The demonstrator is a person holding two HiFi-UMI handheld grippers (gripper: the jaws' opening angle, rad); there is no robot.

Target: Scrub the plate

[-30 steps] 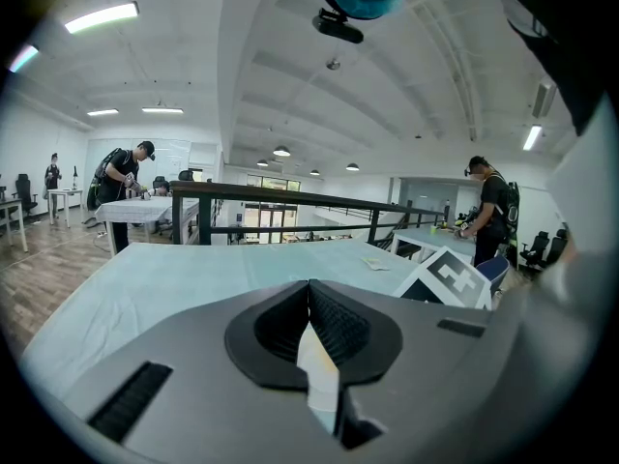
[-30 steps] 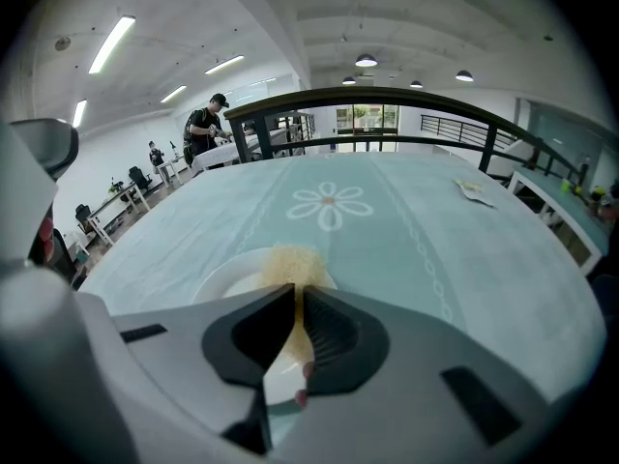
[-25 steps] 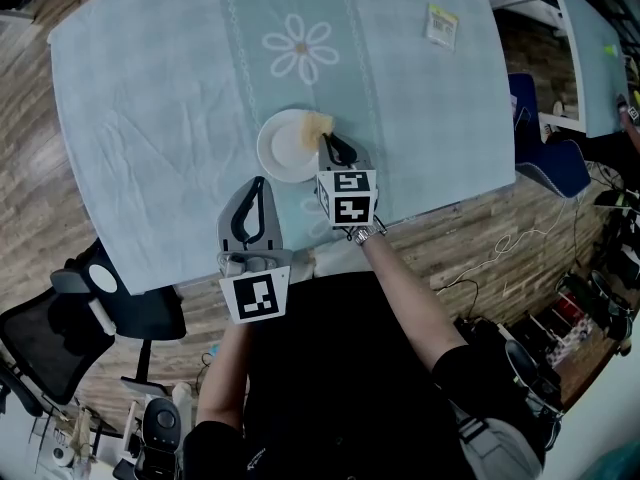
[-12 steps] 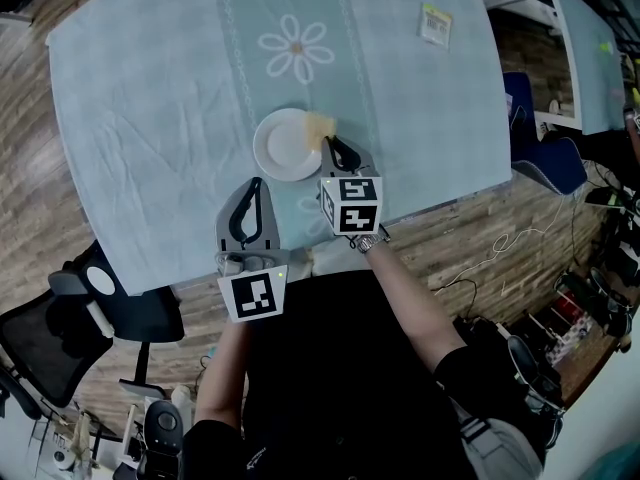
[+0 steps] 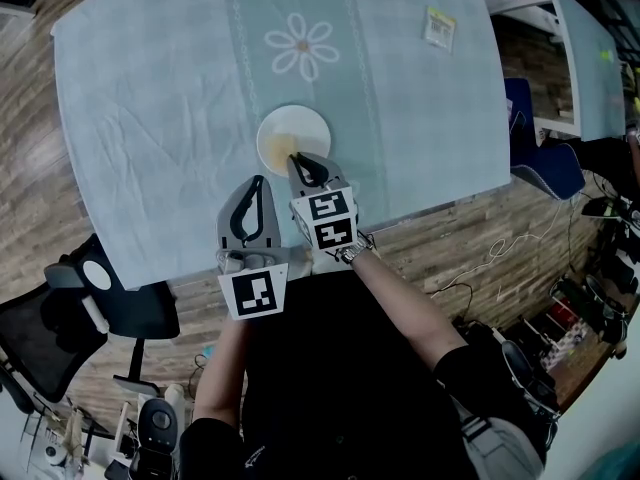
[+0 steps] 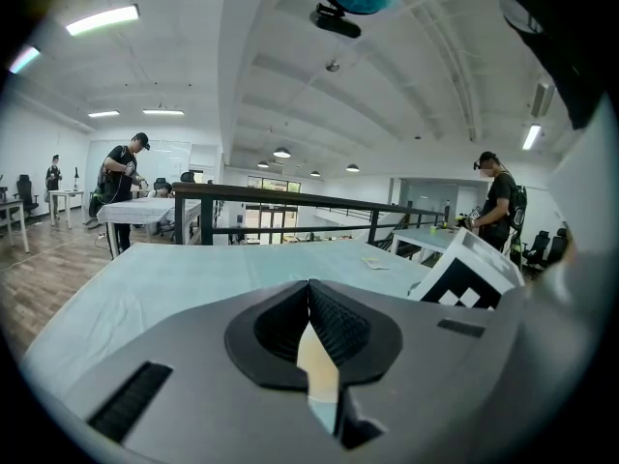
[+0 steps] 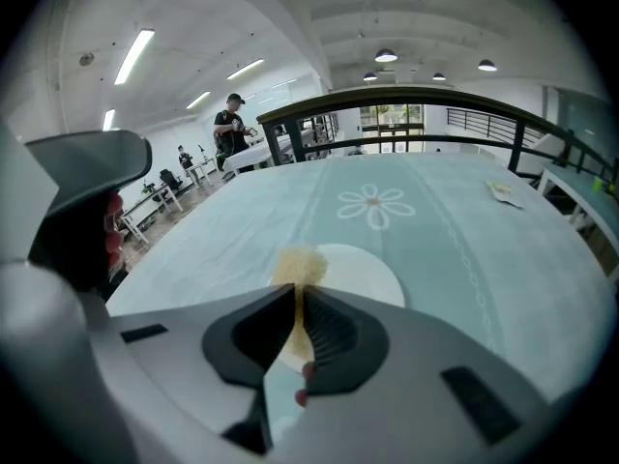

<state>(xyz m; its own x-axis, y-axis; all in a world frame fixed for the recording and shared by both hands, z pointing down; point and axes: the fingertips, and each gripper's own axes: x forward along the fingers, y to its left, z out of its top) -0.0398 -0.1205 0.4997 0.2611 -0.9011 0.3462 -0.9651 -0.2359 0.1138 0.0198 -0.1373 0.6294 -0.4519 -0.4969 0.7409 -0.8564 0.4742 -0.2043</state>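
A white plate (image 5: 300,128) sits on the pale blue tablecloth (image 5: 160,98) near the table's front edge. My right gripper (image 5: 296,160) is shut on a yellowish sponge (image 5: 280,148) that presses on the plate's near left part. In the right gripper view the sponge (image 7: 298,265) sticks out past the closed jaws over the plate (image 7: 363,271). My left gripper (image 5: 258,182) hovers just in front of the plate, shut, with nothing in it. The left gripper view shows only its closed jaws, the cloth (image 6: 193,278) and the right gripper's marker cube (image 6: 474,274).
A flower print (image 5: 303,46) lies on the cloth beyond the plate. A small yellow-white packet (image 5: 440,26) rests at the far right. The table's front edge (image 5: 200,268) runs just below the grippers. An office chair (image 5: 90,298) stands at the left.
My right gripper has carried the sponge leftward from the plate's right rim onto its near left part. The left gripper has stayed where it was.
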